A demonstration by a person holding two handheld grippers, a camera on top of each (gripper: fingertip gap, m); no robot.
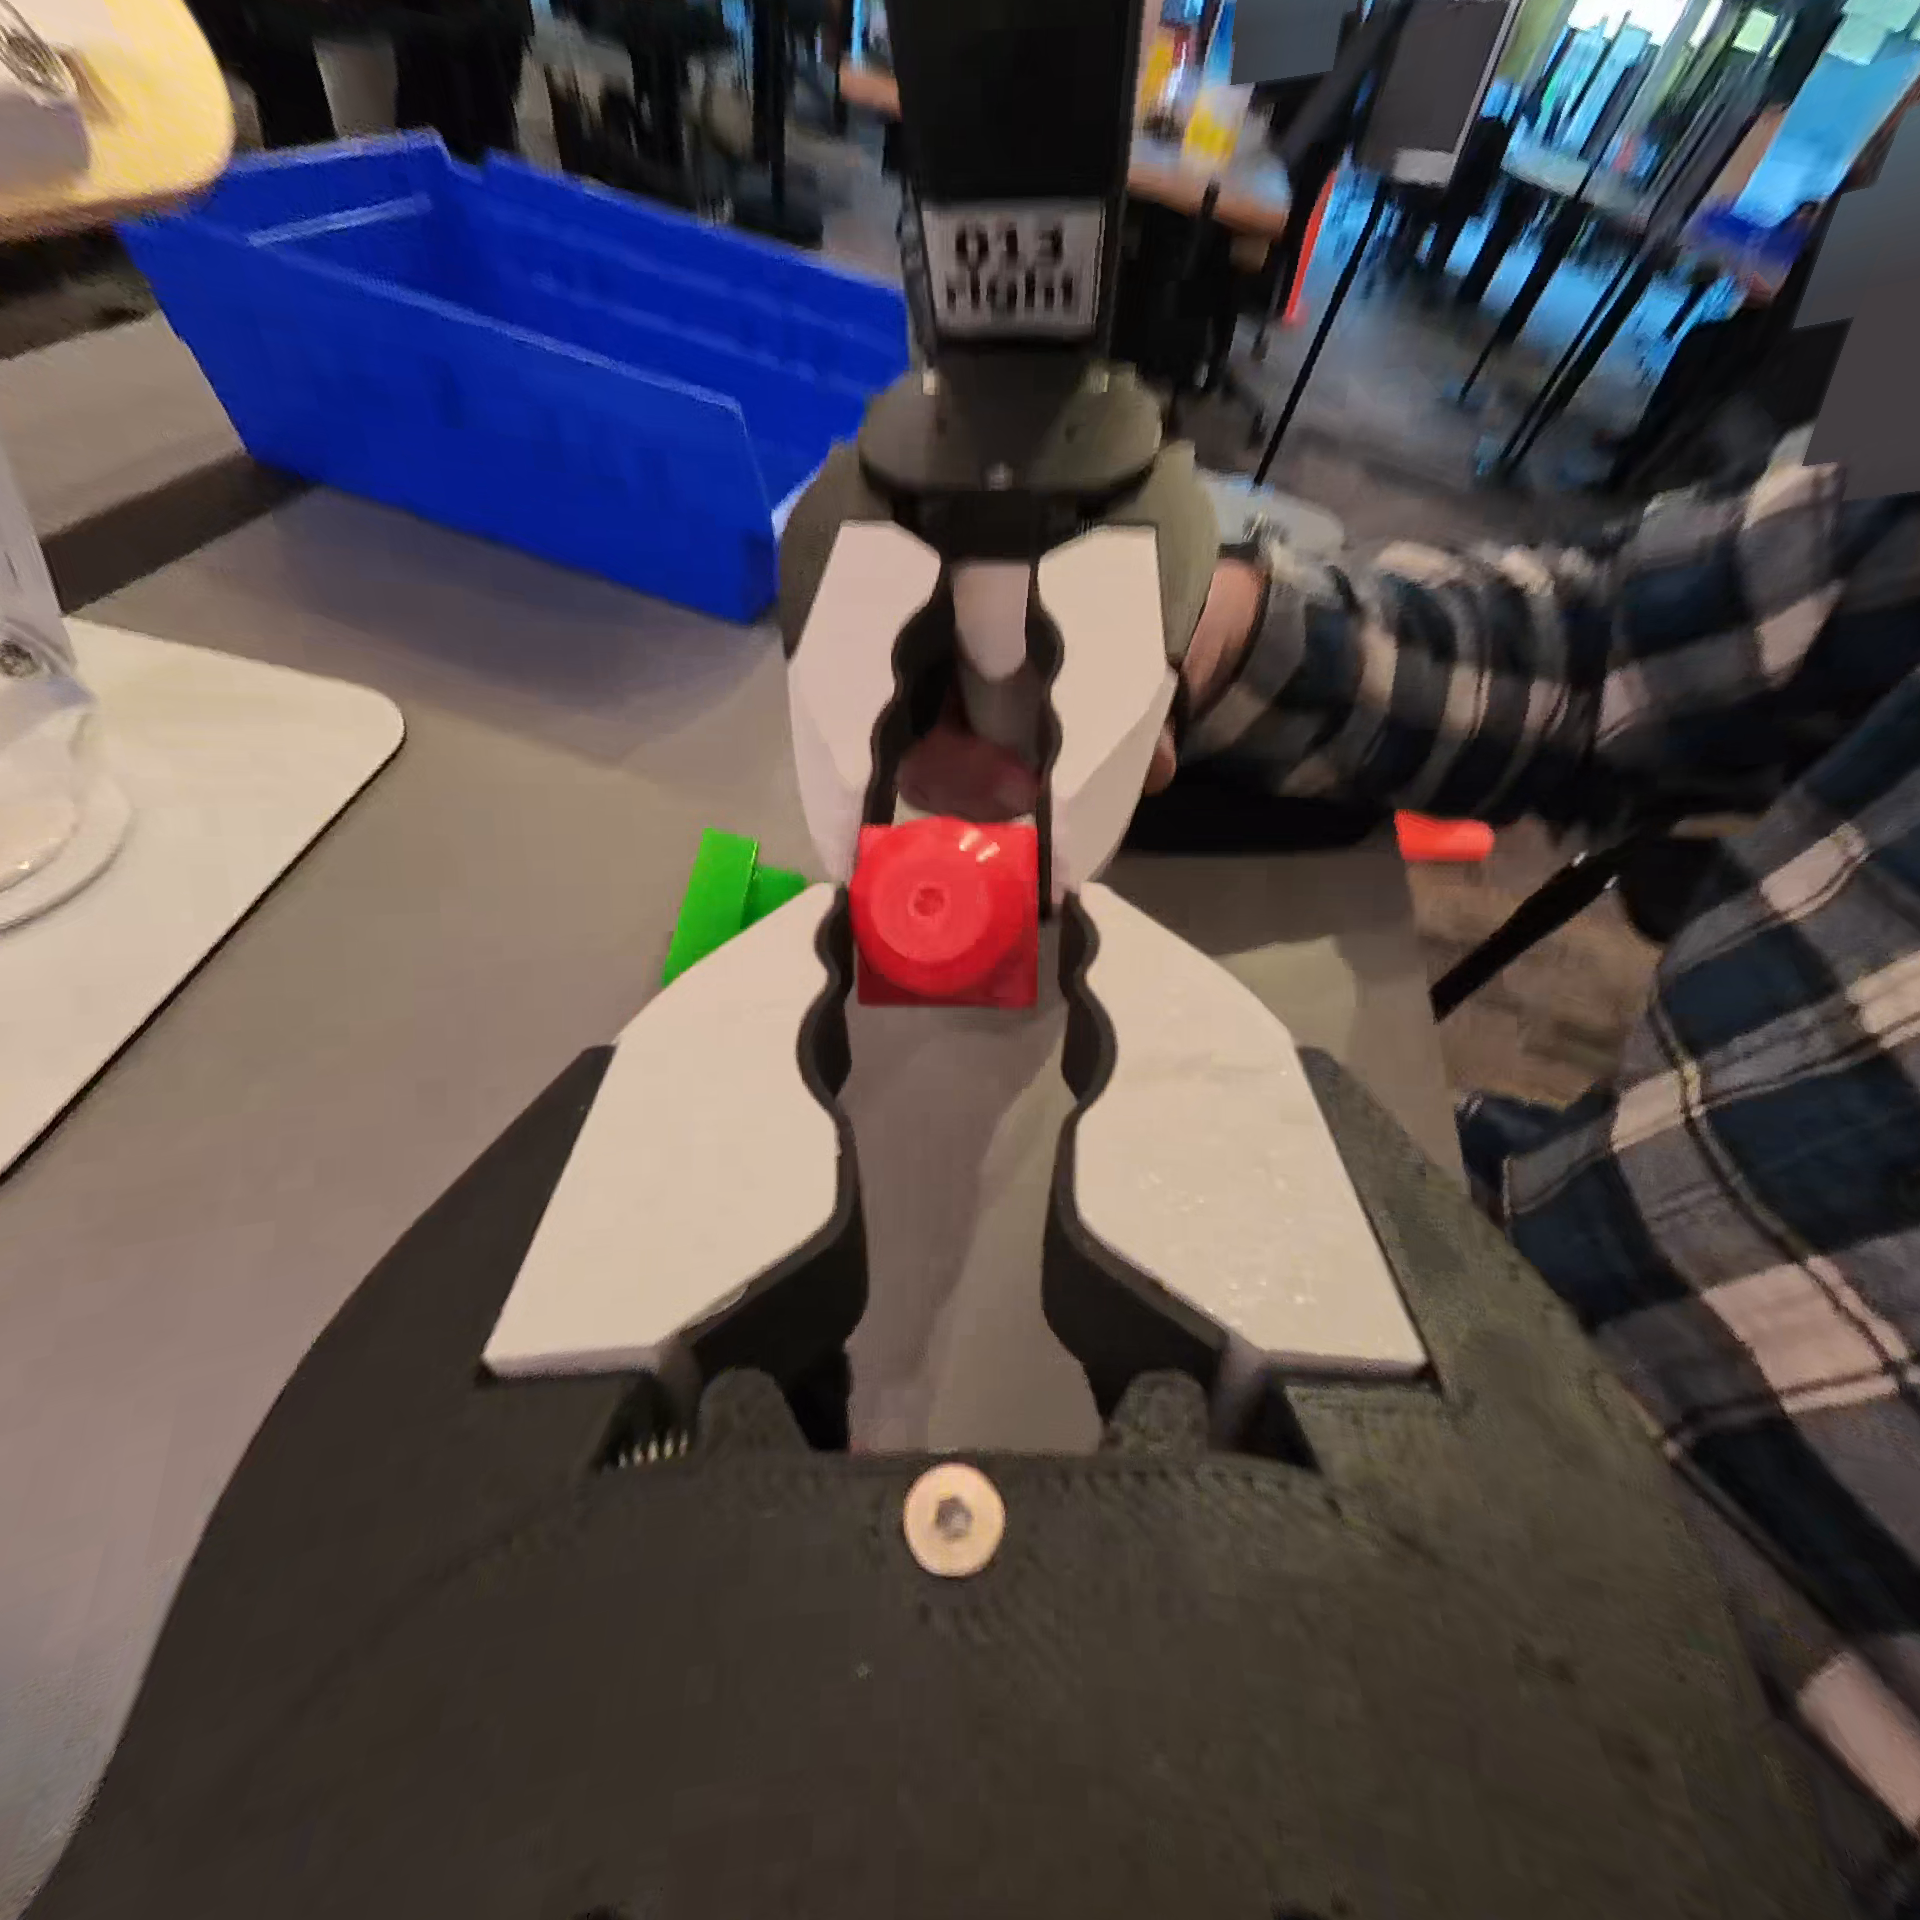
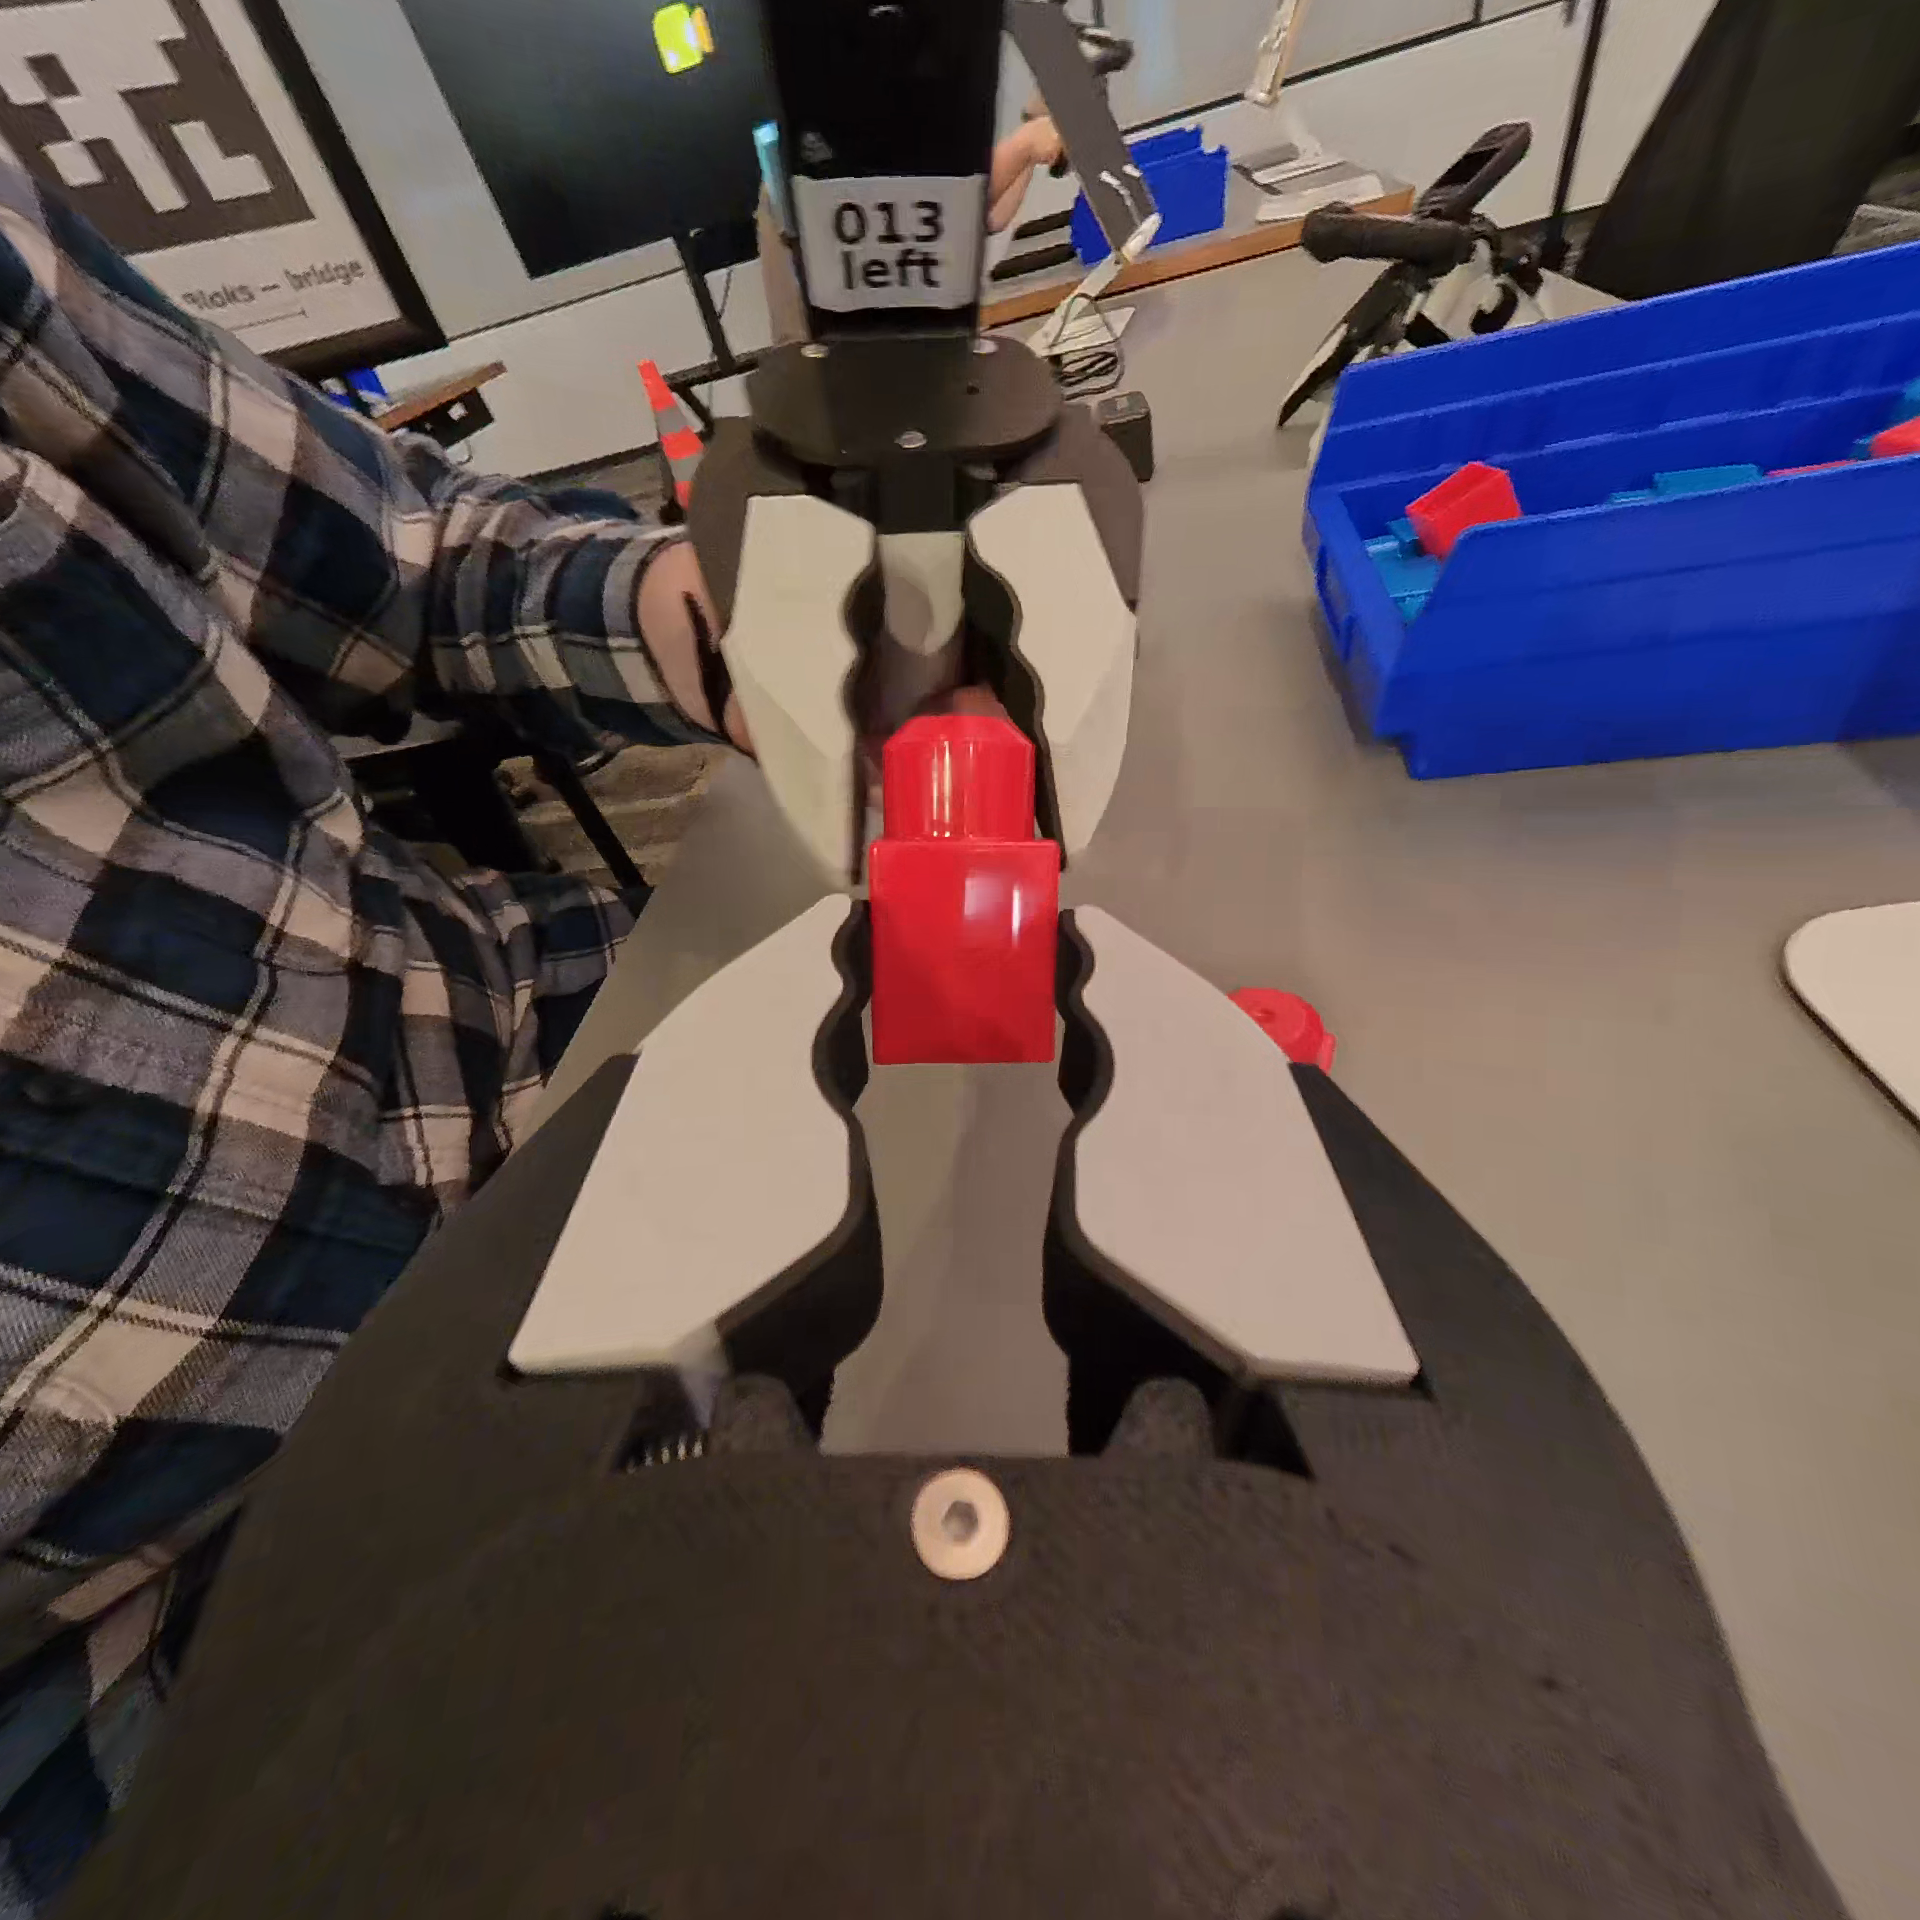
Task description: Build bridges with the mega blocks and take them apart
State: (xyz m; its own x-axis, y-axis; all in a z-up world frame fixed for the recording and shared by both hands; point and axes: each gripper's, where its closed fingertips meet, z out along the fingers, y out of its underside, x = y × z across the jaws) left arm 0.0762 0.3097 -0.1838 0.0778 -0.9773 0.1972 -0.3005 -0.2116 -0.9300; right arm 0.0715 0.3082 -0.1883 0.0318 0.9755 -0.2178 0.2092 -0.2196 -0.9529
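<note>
1. Biggest risk, by my judgement: the red block [image 2: 964, 951] falls to the grey tabletop [image 1: 468, 790]. It hangs in mid-air over the tabletop, well apart from the blue bin [image 2: 1621, 623], on the person's side of it. Only one gripper truly holds it.
2. The right gripper [image 2: 961, 982] pinches the block's body, with both fingers pressed on its flat sides. The smooth plastic could slip if the grip eases.
3. The left gripper [image 1: 951, 930] faces it, and its fingers are spread around the block's stud end. One finger [image 1: 821, 925] touches the block, and a gap shows at the other. A sideways move of this gripper could knock the block askew or pull it free.
4. A dropped block could roll into the loose blocks lying on the person's side of the bin.
5. Counts, largest first: one tabletop, and one bin near the work, with a second far off in the room.
6. One pale mat [image 1: 177, 821] lies beside the bin.
7. Two grippers.
8. Three red blocks: the held one, a spare [image 2: 1283, 1023] on the tabletop and one inside the bin [image 2: 1460, 507].
9. One green block [image 1: 717, 904] on the tabletop.
10. Blue pieces lie inside the bin, too hidden to count.
</note>
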